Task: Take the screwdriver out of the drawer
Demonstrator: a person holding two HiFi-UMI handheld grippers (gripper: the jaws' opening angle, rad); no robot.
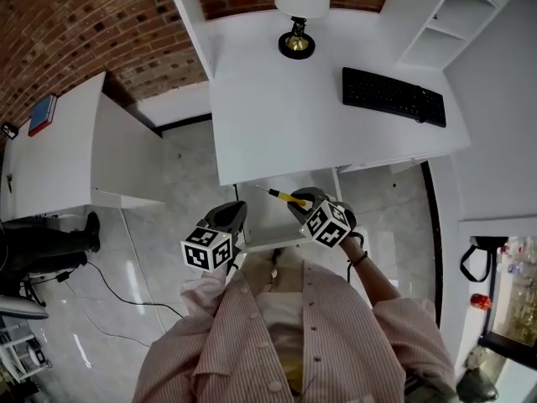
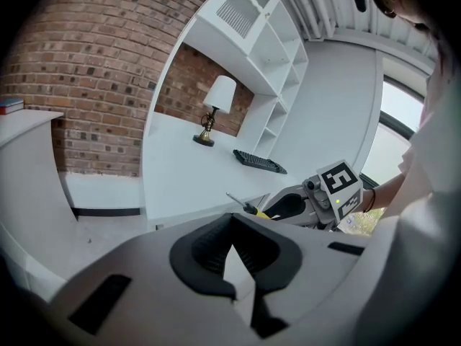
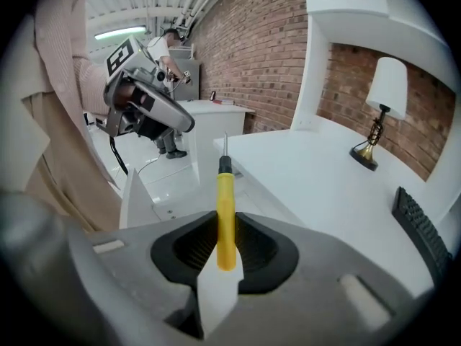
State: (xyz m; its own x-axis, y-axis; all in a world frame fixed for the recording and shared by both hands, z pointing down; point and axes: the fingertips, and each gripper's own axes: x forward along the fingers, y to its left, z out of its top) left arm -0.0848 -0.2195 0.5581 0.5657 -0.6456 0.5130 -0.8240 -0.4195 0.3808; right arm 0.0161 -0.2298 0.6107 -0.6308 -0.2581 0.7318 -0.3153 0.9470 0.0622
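Observation:
The screwdriver (image 1: pixel 285 196) has a yellow handle, a black collar and a thin metal shaft. My right gripper (image 1: pixel 300 200) is shut on the handle and holds it in the air above the open white drawer (image 1: pixel 273 223), just in front of the desk edge. In the right gripper view the screwdriver (image 3: pixel 225 207) stands straight out between the pads, with its shaft pointing away. My left gripper (image 1: pixel 237 211) hangs to the left of the drawer, shut and with nothing in it. The left gripper view shows the right gripper (image 2: pixel 284 207) with the screwdriver (image 2: pixel 248 207).
The white desk (image 1: pixel 319 116) carries a lamp (image 1: pixel 296 40) and a black keyboard (image 1: pixel 393 96). A second white table (image 1: pixel 59 149) with a red book (image 1: pixel 42 114) stands at the left. Cables lie on the glossy floor (image 1: pixel 126 300).

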